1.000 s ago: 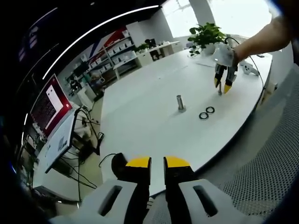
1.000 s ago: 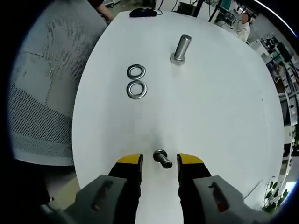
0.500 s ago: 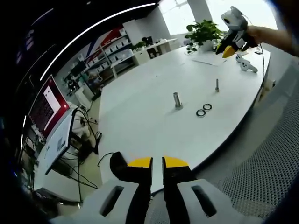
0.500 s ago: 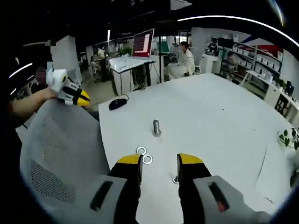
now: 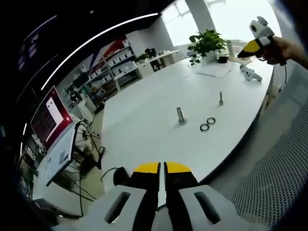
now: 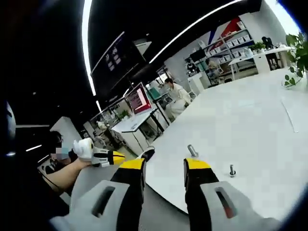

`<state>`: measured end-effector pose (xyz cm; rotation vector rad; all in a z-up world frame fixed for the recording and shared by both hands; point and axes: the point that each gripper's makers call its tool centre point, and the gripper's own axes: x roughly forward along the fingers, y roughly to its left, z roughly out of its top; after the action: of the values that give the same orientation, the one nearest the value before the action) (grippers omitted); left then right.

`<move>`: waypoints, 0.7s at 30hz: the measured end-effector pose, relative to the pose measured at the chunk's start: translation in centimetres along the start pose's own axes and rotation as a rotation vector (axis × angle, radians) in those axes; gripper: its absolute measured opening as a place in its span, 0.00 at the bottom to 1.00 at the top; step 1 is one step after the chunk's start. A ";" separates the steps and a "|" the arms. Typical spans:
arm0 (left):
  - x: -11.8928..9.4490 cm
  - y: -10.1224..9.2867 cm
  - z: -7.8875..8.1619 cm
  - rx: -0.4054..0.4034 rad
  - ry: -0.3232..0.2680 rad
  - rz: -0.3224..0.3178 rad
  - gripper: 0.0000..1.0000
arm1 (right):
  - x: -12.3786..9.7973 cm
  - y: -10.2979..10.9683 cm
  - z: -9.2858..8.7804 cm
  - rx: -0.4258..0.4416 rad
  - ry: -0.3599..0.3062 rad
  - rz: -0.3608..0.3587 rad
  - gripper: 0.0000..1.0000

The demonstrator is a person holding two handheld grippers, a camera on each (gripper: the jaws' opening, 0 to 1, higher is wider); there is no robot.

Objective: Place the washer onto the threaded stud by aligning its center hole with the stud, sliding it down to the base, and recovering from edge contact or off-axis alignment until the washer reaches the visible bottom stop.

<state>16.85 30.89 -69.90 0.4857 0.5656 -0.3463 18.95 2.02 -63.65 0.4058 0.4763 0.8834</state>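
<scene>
Above table (image 5: 144,115), R gripper (image 5: 250,46) raised.

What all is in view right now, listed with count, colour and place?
Table: one, white, spans both views.
Washers: two, dark rings, side by side near the table edge.
Large stud: one, grey, upright beside the washers.
Small stud: one, grey, upright, farther along.
Potted plant: one, green, far end.
Left gripper: yellow-tipped fingers together, off the table.
Right gripper: yellow-tipped fingers apart, raised, empty.

Stud (image 6: 192,150) base behind right gripper (image 6: 163,165)
</scene>
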 end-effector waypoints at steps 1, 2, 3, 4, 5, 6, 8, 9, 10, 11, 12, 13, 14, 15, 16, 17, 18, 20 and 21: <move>-0.1 -0.1 0.1 0.008 -0.002 -0.001 0.01 | -0.1 0.4 -0.5 -0.012 0.006 0.000 0.35; -0.1 -0.1 0.1 0.008 -0.002 -0.001 0.01 | -0.2 0.6 -0.8 -0.026 0.015 0.003 0.36; -0.1 -0.1 0.1 0.007 0.000 -0.001 0.01 | -0.3 0.9 -1.2 -0.030 0.023 0.005 0.36; -0.1 -0.1 0.1 0.007 0.000 -0.001 0.01 | -0.5 1.1 -1.4 -0.030 0.024 0.007 0.36; -0.1 0.0 0.0 0.006 0.004 0.001 0.01 | -0.8 1.5 -1.5 -0.030 0.028 0.016 0.36; -0.1 -0.1 -0.1 0.007 0.009 0.000 0.01 | -0.9 1.8 -1.7 -0.036 0.032 0.024 0.37; 0.1 -0.1 -0.3 0.011 0.026 -0.002 0.01 | -1.2 2.5 -2.2 -0.064 0.048 0.030 0.38; 0.1 -0.1 -0.5 0.012 0.034 -0.003 0.01 | -1.3 2.5 -2.4 -0.069 0.058 0.031 0.38; 0.2 -0.2 -0.7 0.010 0.046 -0.006 0.01 | -1.5 2.8 -2.6 -0.071 0.065 0.033 0.39; 0.2 -0.2 -0.8 0.011 0.053 -0.007 0.01 | -1.6 3.1 -2.7 -0.071 0.069 0.037 0.40; 0.3 -0.2 -1.0 0.012 0.060 -0.009 0.01 | -1.9 3.5 -2.8 -0.069 0.072 0.040 0.40; 0.3 -0.1 -1.0 0.010 0.063 -0.009 0.01 | -2.0 3.8 -2.9 -0.069 0.073 0.045 0.40; 0.3 -0.1 -1.1 0.007 0.064 -0.009 0.01 | -2.2 4.3 -3.0 -0.077 0.081 0.057 0.41; 0.3 -0.1 -1.1 0.004 0.062 -0.008 0.01 | -2.2 4.5 -3.2 -0.085 0.090 0.058 0.41; 0.2 -0.1 -1.0 0.003 0.058 -0.007 0.01 | -2.2 4.6 -3.4 -0.092 0.097 0.058 0.40; 0.2 0.0 -0.9 0.003 0.054 -0.003 0.01 | -2.3 4.8 -3.5 -0.099 0.101 0.061 0.40; 0.2 0.0 -0.9 0.002 0.054 -0.001 0.01 | -2.2 4.9 -3.6 -0.099 0.101 0.062 0.40; 0.2 0.0 -1.1 -0.001 0.065 -0.004 0.01 | -2.0 5.0 -3.7 -0.100 0.101 0.063 0.40; 0.2 -0.1 -1.1 0.001 0.067 -0.005 0.01 | -2.0 5.1 -3.8 -0.098 0.103 0.062 0.40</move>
<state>16.53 31.37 -70.88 0.4976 0.6315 -0.3363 12.54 3.89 -63.70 0.2875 0.5148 0.9868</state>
